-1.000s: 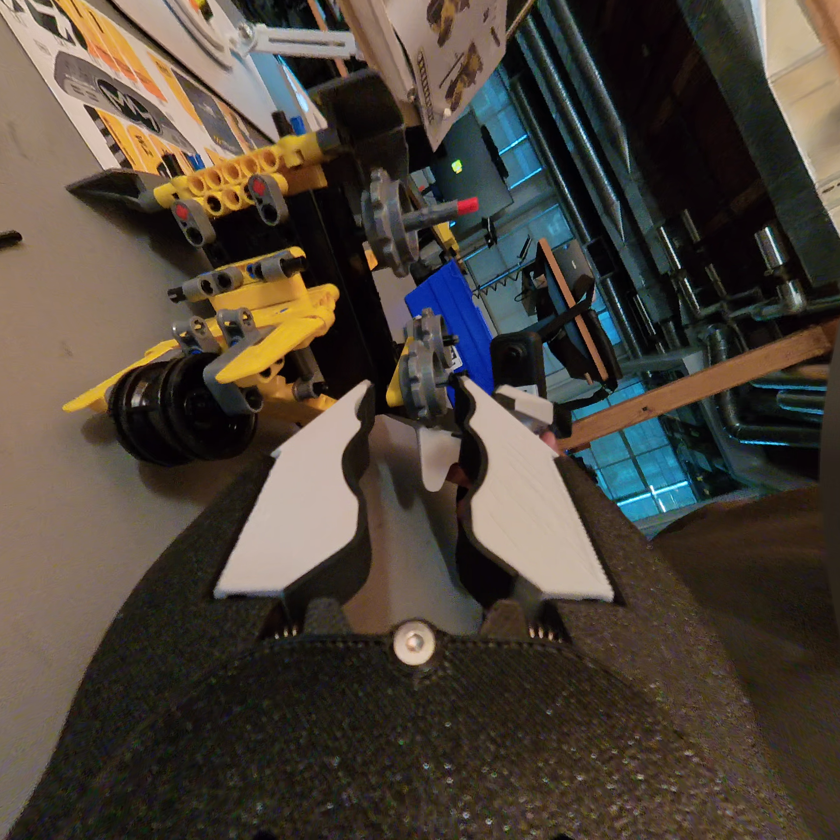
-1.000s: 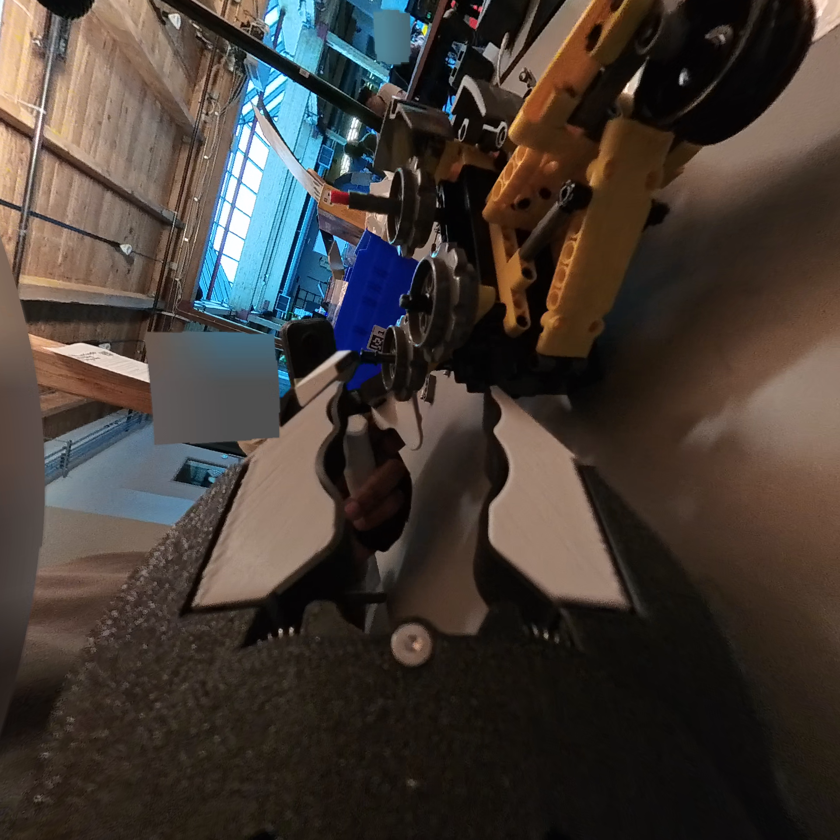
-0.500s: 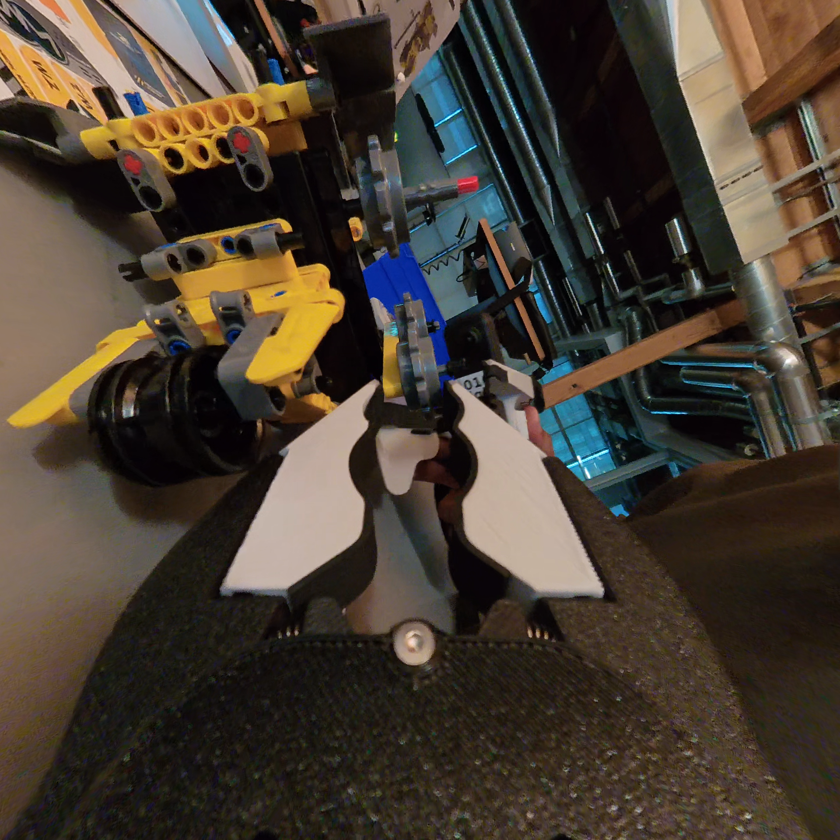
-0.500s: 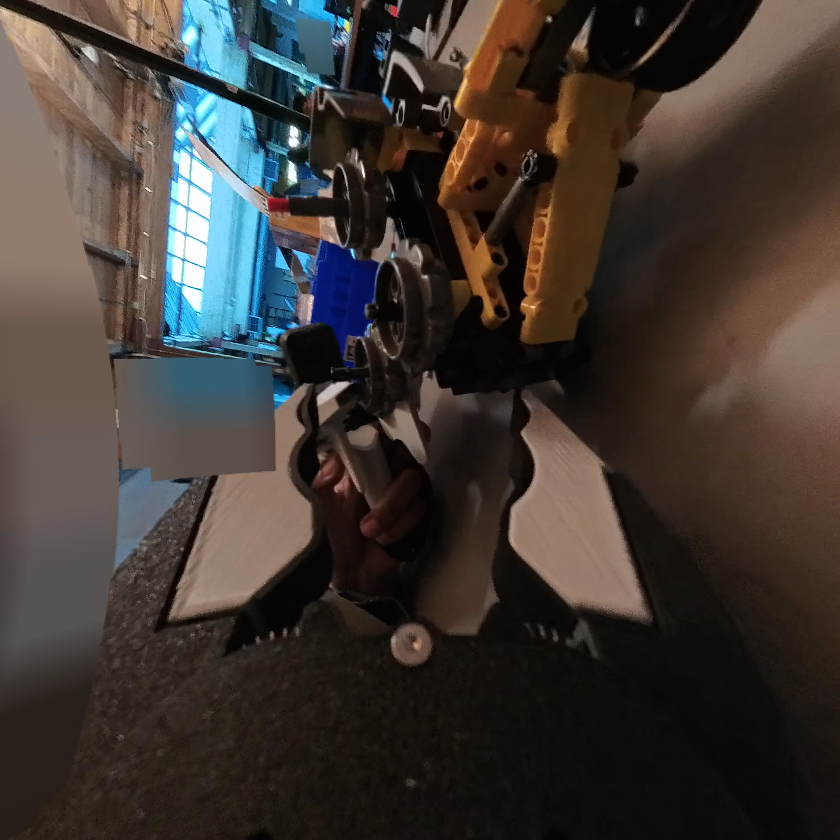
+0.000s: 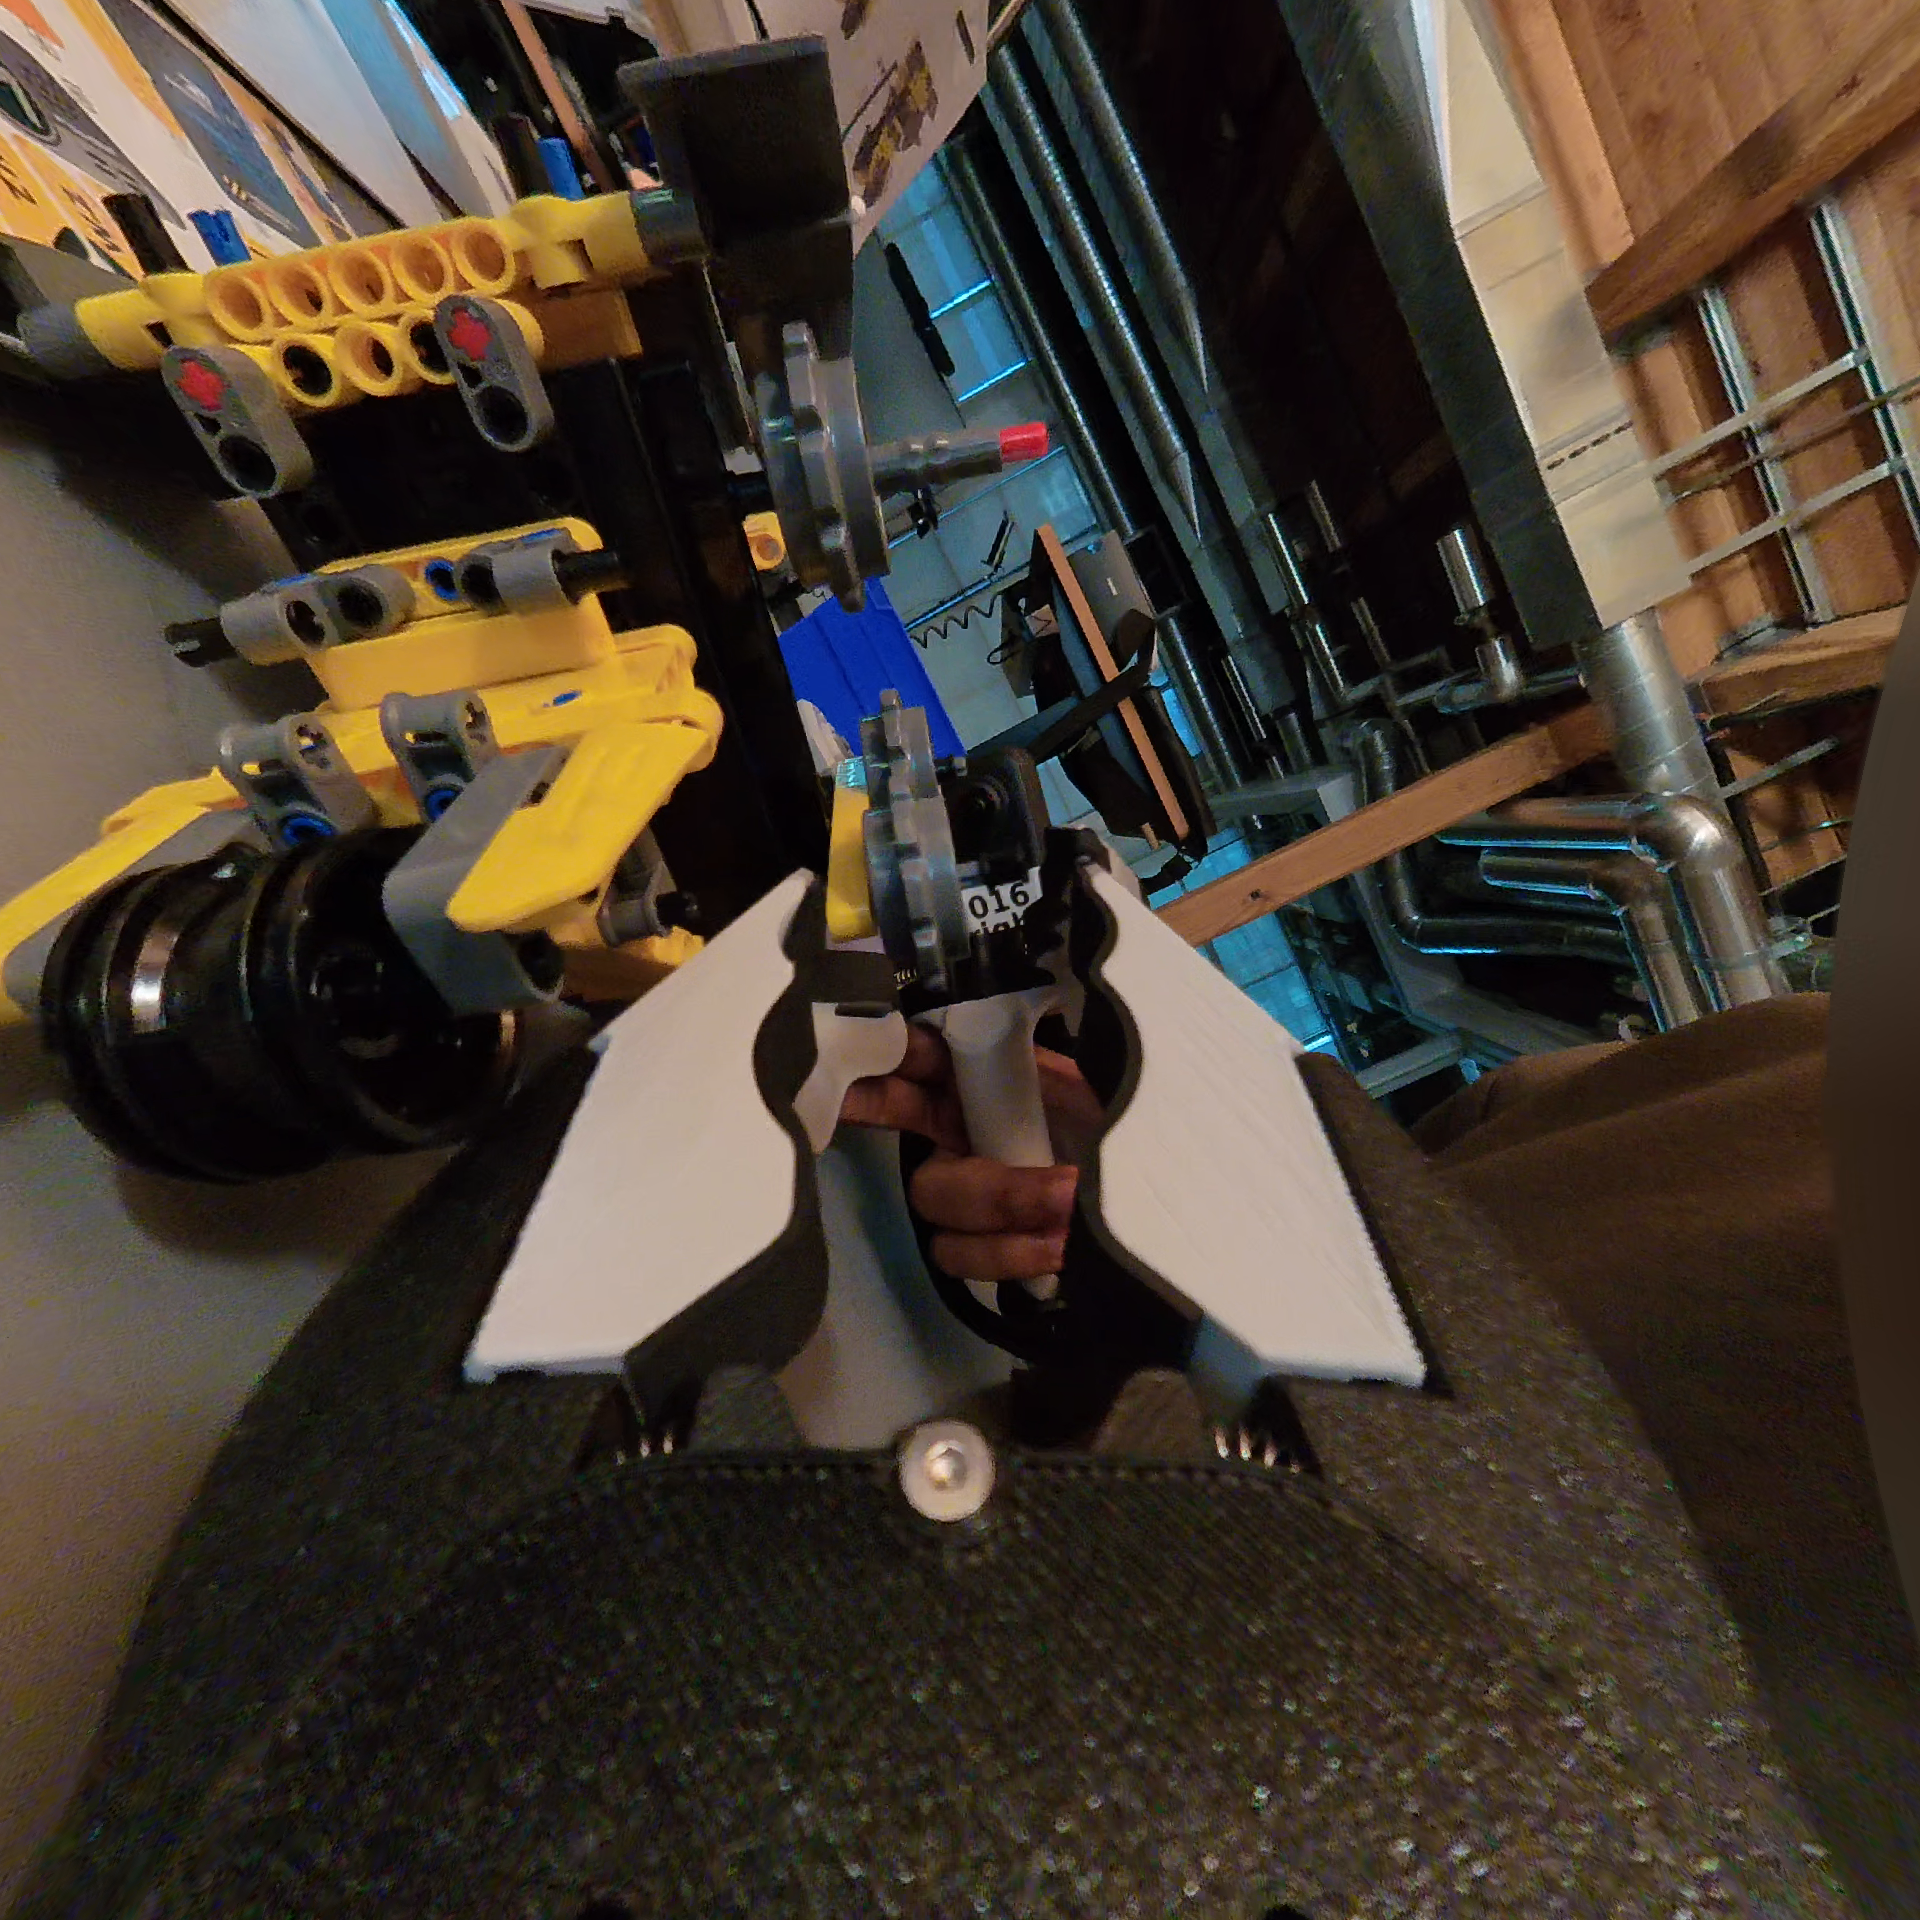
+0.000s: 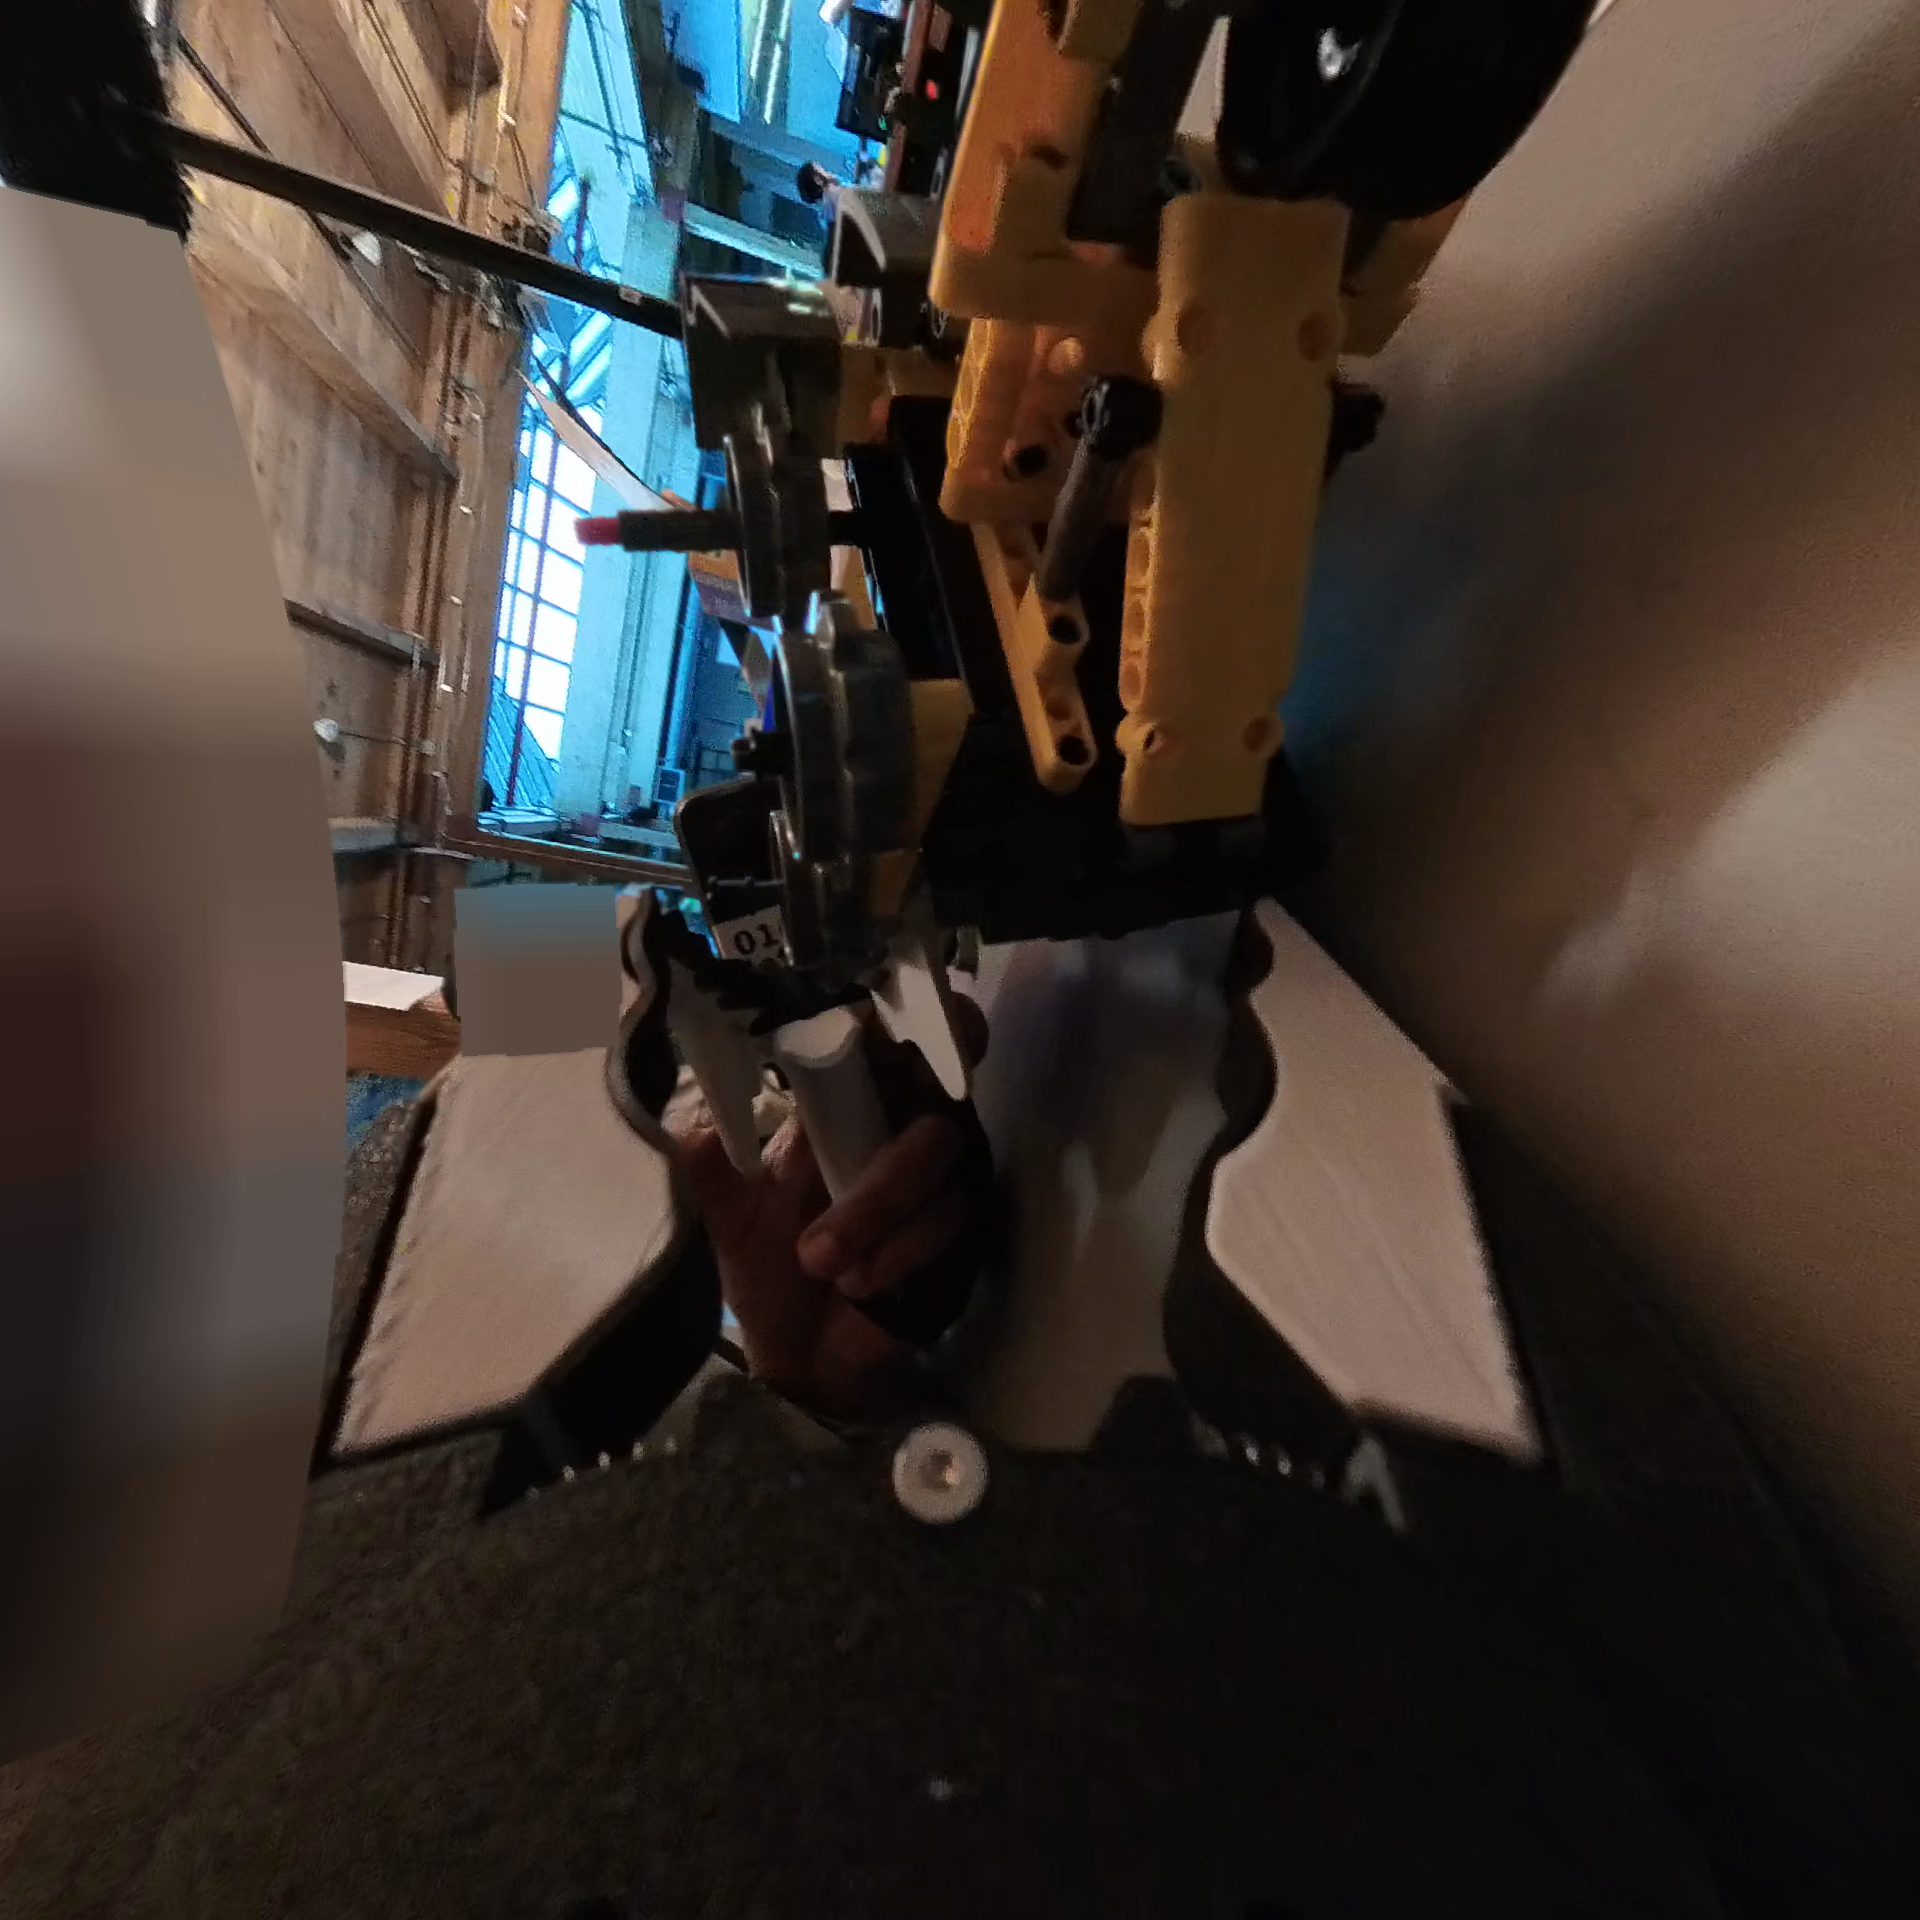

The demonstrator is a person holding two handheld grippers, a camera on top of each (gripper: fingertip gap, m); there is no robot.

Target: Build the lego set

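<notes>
left wrist view: our left gripper [image 5: 940, 925] gapes, a grey gear [image 5: 902, 852] of the yellow brick model [image 5: 436, 665] between its tips, the desk [image 5: 94, 1299] to its left | right wrist view: our right gripper [image 6: 945, 935] gapes, the same gear [image 6: 831, 727] just ahead-left; blurred, contact unclear | advice: we'd judge closing squarely across the gear's faces wise

A yellow and black brick-built vehicle model [image 5: 436, 665] fills my left view's upper left, resting on a grey table [image 5: 114, 1247], black wheel [image 5: 249, 997] lowest, grey gears [image 5: 904, 862] toward centre.
</notes>
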